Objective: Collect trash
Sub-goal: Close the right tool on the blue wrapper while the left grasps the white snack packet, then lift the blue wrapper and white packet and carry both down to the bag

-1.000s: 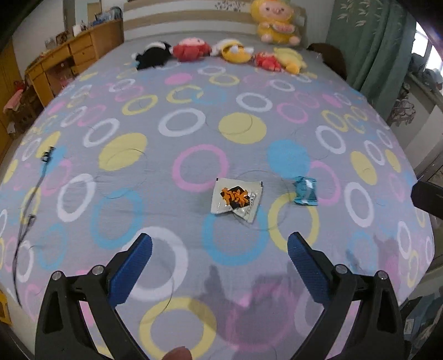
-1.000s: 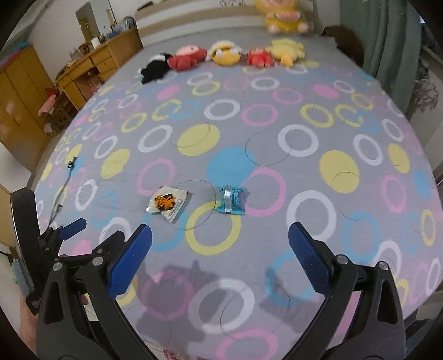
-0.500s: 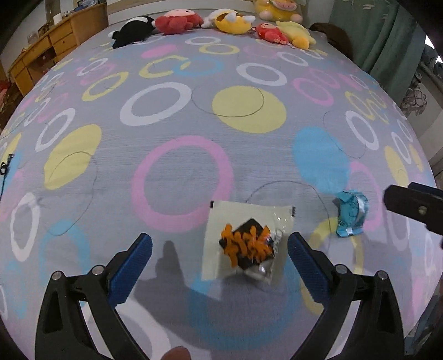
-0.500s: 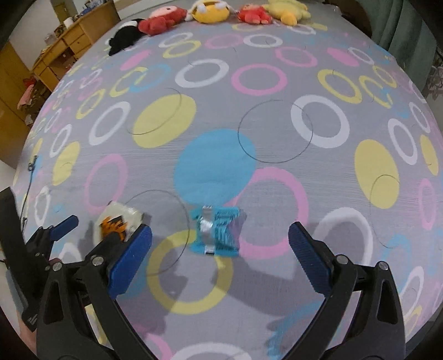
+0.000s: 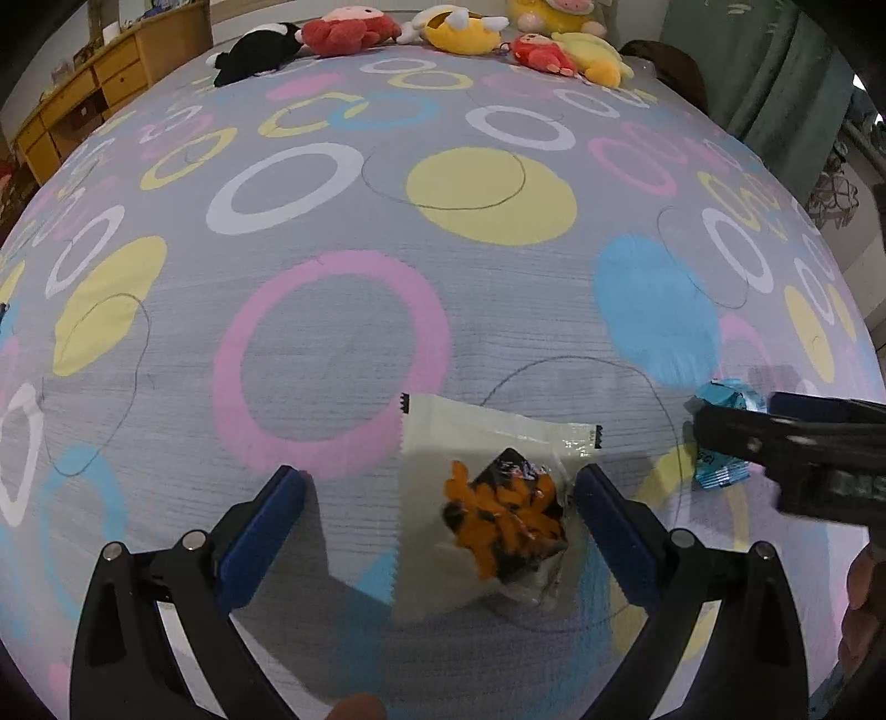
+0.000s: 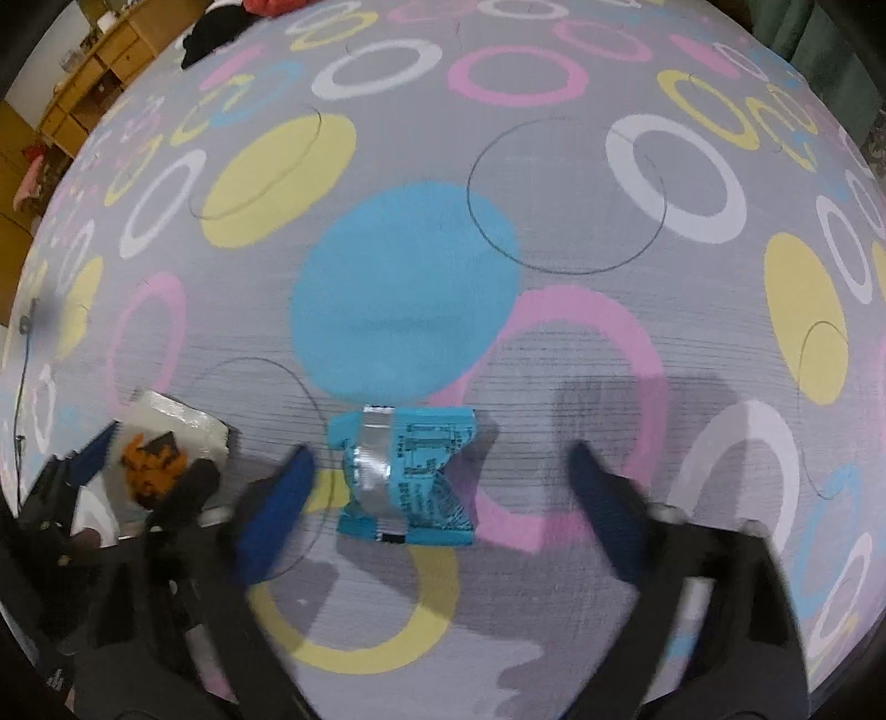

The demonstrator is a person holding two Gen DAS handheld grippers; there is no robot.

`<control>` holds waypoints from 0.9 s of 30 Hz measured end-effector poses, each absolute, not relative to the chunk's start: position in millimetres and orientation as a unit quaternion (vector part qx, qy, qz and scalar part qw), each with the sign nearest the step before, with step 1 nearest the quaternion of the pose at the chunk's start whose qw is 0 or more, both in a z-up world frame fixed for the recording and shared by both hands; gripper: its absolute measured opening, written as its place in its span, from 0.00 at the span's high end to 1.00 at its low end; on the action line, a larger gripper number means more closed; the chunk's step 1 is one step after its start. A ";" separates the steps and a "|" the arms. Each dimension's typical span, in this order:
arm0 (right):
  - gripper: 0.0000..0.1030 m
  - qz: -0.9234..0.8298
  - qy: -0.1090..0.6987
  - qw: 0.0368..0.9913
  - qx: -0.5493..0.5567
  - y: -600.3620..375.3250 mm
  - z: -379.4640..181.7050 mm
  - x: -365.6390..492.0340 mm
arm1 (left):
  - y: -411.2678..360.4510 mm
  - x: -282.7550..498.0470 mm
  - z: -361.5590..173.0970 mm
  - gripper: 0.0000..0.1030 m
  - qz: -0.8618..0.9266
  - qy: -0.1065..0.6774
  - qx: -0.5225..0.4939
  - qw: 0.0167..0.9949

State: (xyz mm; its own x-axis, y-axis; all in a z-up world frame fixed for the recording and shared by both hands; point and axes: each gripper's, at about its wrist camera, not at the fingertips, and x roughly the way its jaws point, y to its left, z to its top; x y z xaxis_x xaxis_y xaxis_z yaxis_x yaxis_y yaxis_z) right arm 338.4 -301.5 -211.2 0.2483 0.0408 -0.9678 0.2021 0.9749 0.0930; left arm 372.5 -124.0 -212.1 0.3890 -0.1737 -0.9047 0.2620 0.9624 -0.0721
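Bed: a wide bed spread with my grey bedsheet printed in pink, white, yellow and blue rings and discs (image 5: 343, 343), filling nearly everything I see.
Far edge: a row of soft plush toys (image 5: 432, 39), black, red and yellow, lined up across the far edge of the bed.
Left side: a light-brown wooden dresser with drawers (image 5: 99, 88) beside the bed (its top holds small clutter I can't make out).
Right side: a dark green curtain (image 5: 775, 72) hanging past the bed's corner.
Light: even and soft, with dull shadows on the sheet.
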 end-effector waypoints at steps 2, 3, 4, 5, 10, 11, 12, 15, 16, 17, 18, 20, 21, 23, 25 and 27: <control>0.38 -0.057 0.614 0.781 0.099 -303.6 -215.0 338.0 | -124.3 372.5 -211.3 0.08 -0.131 0.537 0.042 0.832; 0.38 -0.057 0.615 0.781 0.096 -303.3 -215.7 337.8 | -124.0 372.7 -211.0 0.12 -0.130 0.536 0.041 0.833; 0.39 -0.057 0.615 0.781 0.095 -302.8 -215.5 338.2 | -122.7 372.8 -210.0 0.14 -0.128 0.534 0.040 0.835; 0.41 -0.059 0.616 0.780 0.092 -301.9 -215.1 338.9 | -121.8 373.2 -209.2 0.20 -0.125 0.534 0.040 0.835; 0.65 -0.067 0.617 0.780 0.075 -296.9 -212.7 341.5 | -113.7 375.5 -203.3 0.46 -0.124 0.534 0.023 0.836; 0.66 -0.067 0.618 0.780 0.073 -296.4 -212.6 341.1 | -111.9 376.5 -202.6 0.49 -0.124 0.536 0.016 0.835; 0.72 -0.068 0.618 0.780 0.069 -295.8 -212.9 340.9 | -108.8 377.6 -202.1 0.52 -0.123 0.538 0.009 0.834; 0.73 -0.071 0.616 0.783 0.057 -293.1 -212.8 340.0 | -103.1 378.9 -201.0 0.77 -0.121 0.539 0.000 0.834; 0.74 -0.071 0.614 0.784 0.053 -291.8 -212.8 339.3 | -100.4 379.5 -201.0 0.77 -0.123 0.541 -0.007 0.832; 0.74 -0.071 0.614 0.784 0.051 -290.3 -213.0 339.5 | -98.7 380.1 -201.1 0.79 -0.124 0.542 -0.010 0.831; 0.75 -0.071 0.614 0.785 0.049 -289.9 -213.1 339.1 | -97.6 380.5 -201.1 0.81 -0.124 0.542 -0.011 0.831; 0.75 -0.071 0.614 0.785 0.042 -287.9 -214.8 337.6 | -96.6 380.3 -200.8 0.85 -0.122 0.541 -0.009 0.832; 0.75 -0.071 0.614 0.785 0.041 -285.6 -218.0 336.3 | -97.0 379.5 -200.6 0.88 -0.121 0.541 -0.008 0.832; 0.76 -0.071 0.614 0.785 0.041 -285.9 -219.0 335.7 | -99.3 377.9 -200.0 0.89 -0.121 0.540 -0.004 0.833; 0.76 -0.071 0.614 0.785 0.045 -287.0 -219.2 335.6 | -101.1 376.3 -200.2 0.89 -0.120 0.539 0.002 0.834; 0.77 -0.071 0.614 0.785 0.044 -286.8 -219.3 335.6 | -102.2 374.7 -199.6 0.89 -0.119 0.539 0.004 0.834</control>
